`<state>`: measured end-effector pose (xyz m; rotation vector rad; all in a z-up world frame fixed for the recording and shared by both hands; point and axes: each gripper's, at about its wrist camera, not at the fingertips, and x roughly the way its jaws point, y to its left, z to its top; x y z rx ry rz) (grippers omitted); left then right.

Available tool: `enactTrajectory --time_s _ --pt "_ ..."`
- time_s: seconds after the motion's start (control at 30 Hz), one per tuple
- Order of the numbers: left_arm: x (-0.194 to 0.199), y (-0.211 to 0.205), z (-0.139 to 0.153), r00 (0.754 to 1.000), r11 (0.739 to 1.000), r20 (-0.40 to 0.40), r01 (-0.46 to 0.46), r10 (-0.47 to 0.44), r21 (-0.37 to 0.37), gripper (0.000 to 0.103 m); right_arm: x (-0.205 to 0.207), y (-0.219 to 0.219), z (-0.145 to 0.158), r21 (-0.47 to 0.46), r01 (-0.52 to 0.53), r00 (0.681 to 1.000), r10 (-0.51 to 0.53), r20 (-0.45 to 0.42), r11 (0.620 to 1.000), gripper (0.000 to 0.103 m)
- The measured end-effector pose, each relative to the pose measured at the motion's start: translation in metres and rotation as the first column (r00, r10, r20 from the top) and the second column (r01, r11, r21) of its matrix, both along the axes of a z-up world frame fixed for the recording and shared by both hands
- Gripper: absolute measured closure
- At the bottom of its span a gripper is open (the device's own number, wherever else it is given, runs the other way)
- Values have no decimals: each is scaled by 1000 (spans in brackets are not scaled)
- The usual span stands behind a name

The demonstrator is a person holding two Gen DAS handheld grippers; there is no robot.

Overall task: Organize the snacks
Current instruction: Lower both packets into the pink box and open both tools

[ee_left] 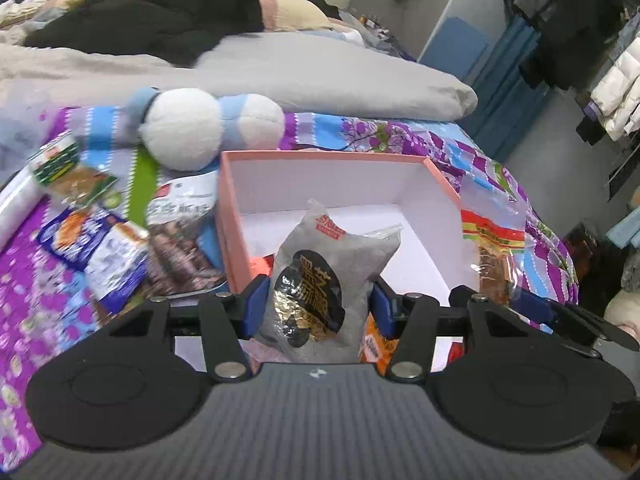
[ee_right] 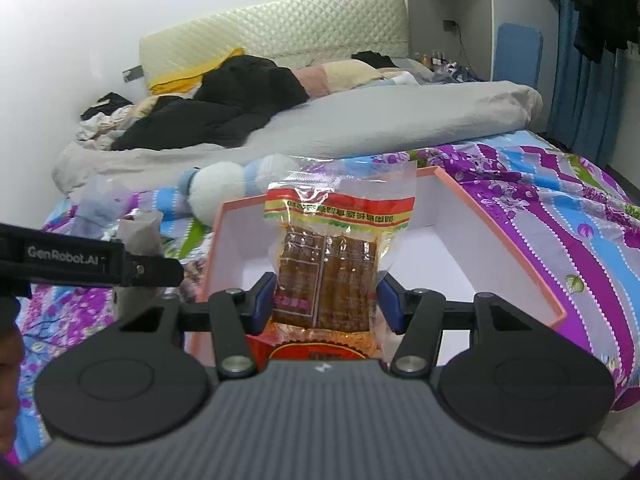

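Note:
A pink box (ee_left: 236,248) with a white inside lies open on the bed; it also shows in the right wrist view (ee_right: 500,236). My left gripper (ee_left: 318,304) is shut on a grey snack bag (ee_left: 320,276) with a black and gold label, held over the box's near edge. My right gripper (ee_right: 326,300) is shut on a clear packet of brown snack strips (ee_right: 332,256) with a red and yellow band, held over the box; the packet also shows in the left wrist view (ee_left: 492,248). Orange packets (ee_left: 376,344) lie in the box below.
Several loose snack packets (ee_left: 108,248) lie on the purple floral sheet left of the box. A white and blue plush toy (ee_left: 192,128) lies behind the box. A grey duvet (ee_left: 320,76) and black clothes (ee_right: 240,96) cover the far bed. Clothes hang at right.

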<state>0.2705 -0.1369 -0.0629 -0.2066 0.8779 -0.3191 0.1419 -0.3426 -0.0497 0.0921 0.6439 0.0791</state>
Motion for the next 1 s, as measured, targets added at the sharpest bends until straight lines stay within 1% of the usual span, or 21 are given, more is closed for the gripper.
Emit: enactTrajectory --time_s 0.27,0.43,0.47,0.5,0.53,0.6,0.67,0.8,1.0 --pt "56 -36 -28 996 996 -33 79 -78 31 44 45 -27 -28 7 41 997 -40 -64 999 45" --pt "73 -46 -45 994 994 -60 98 -96 43 43 62 -35 -47 17 48 994 -46 -103 999 45" --pt "75 -46 -48 994 995 -60 98 -96 32 41 64 -36 -50 22 51 993 -48 -111 998 45" --pt "76 -45 -50 993 994 -64 104 -102 20 34 66 -36 -53 28 55 992 -51 -118 998 39" --pt "77 -45 -51 993 994 -61 106 -105 13 30 68 -37 -56 33 63 990 -58 -127 997 35" --pt "75 -44 -49 993 994 -37 109 -108 25 30 70 -38 -59 35 81 987 -76 -139 996 31" --pt "73 -44 -45 993 993 -23 114 -113 33 30 70 -38 -60 41 84 987 -77 -141 996 31" --pt "63 -38 -31 993 993 4 117 -117 5 30 65 -37 -57 39 83 986 -77 -145 996 31" --pt "27 -27 -2 992 993 55 117 -118 17 30 40 -27 -35 56 58 993 -52 -105 997 31"
